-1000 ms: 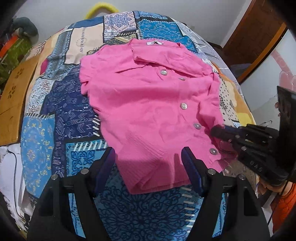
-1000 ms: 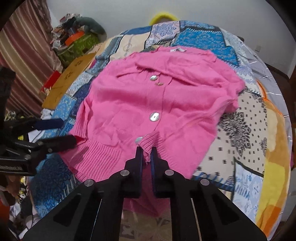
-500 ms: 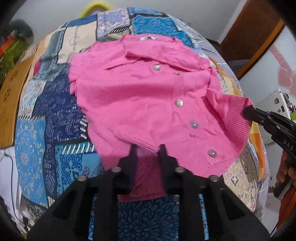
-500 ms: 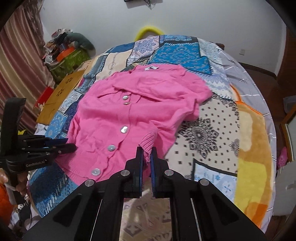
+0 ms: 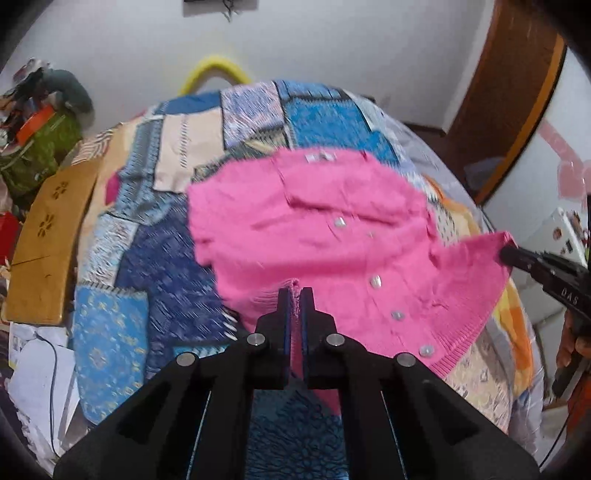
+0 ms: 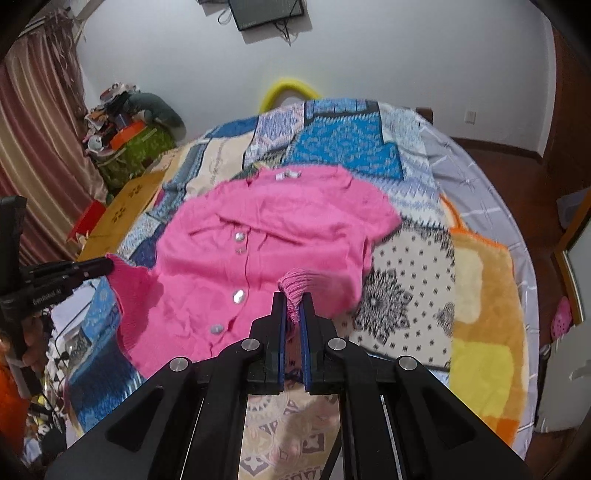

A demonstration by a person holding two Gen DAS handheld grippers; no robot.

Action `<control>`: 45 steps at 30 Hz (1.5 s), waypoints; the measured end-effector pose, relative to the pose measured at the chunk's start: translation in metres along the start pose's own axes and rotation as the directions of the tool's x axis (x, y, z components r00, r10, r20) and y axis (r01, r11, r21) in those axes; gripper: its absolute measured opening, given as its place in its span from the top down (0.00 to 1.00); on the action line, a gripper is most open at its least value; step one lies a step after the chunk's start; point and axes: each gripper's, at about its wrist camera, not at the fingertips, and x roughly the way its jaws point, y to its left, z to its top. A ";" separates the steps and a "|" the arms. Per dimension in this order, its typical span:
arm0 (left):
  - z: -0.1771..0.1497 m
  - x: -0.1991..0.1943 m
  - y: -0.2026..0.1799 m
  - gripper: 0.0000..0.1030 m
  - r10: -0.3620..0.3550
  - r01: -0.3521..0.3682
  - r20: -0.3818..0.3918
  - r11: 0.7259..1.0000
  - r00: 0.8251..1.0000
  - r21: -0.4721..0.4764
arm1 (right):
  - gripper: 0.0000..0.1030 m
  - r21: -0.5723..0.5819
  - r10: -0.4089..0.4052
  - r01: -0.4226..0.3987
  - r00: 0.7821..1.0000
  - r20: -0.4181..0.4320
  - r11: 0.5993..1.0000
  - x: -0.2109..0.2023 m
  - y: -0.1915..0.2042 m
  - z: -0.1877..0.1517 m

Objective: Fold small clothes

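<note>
1. The left gripper [image 5: 295, 295] is clamped on the ribbed hem of the pink cardigan [image 5: 314, 236] at one bottom corner; its jaws have just been closing, and knit is seen pinched between the blue pads.
2. The right gripper [image 6: 293, 301] is clenched on the other hem corner, where a bunched tuft of ribbing stands above the fingertips.
3. The cardigan is found face-up on the patchwork bedspread [image 5: 155, 258], its buttons [image 5: 375, 281] showing, its collar end resting on the cloth and its hem end raised between the two grippers.
4. A slip is judged possible at either corner: only a narrow bite of stretchy rib is held, and uneven pulling could draw it out of the pads.
5. A skewed fold could follow if one corner were carried ahead of the other, since the hem already hangs slack and wrinkled between the grips.
6. The collar end could be dragged along the bedspread if the lift were pulled back rather than carried over.
7. Only in the left wrist view are the lowest button near the hem and the wooden door [image 5: 517, 96] shown.
8. Only in the right wrist view are the wall-mounted screen [image 6: 267, 13], the curtain [image 6: 33, 147] and the orange-and-yellow blanket patch [image 6: 487, 314] beside the cardigan shown.
</note>
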 end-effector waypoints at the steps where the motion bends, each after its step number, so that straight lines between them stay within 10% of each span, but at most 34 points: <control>1: 0.005 -0.004 0.004 0.97 0.010 -0.010 0.014 1.000 1.000 -0.008 | 0.94 -0.002 -0.004 0.004 1.000 0.012 1.000 -0.002 0.000 0.005; 14: 0.063 -0.033 0.040 0.98 0.078 -0.066 0.144 0.994 0.987 -0.084 | 0.96 0.022 -0.020 0.017 0.991 0.132 1.000 -0.023 -0.010 0.062; 34: 0.017 0.014 0.056 0.98 0.119 -0.117 0.032 0.992 0.992 -0.055 | 0.67 -0.006 0.036 -0.039 0.964 -0.262 0.999 0.096 -0.002 0.004; 45: 0.008 0.028 0.059 0.98 0.108 -0.108 0.001 0.992 0.994 -0.070 | 0.66 -0.001 0.058 -0.062 0.949 -0.309 0.998 0.114 -0.007 -0.014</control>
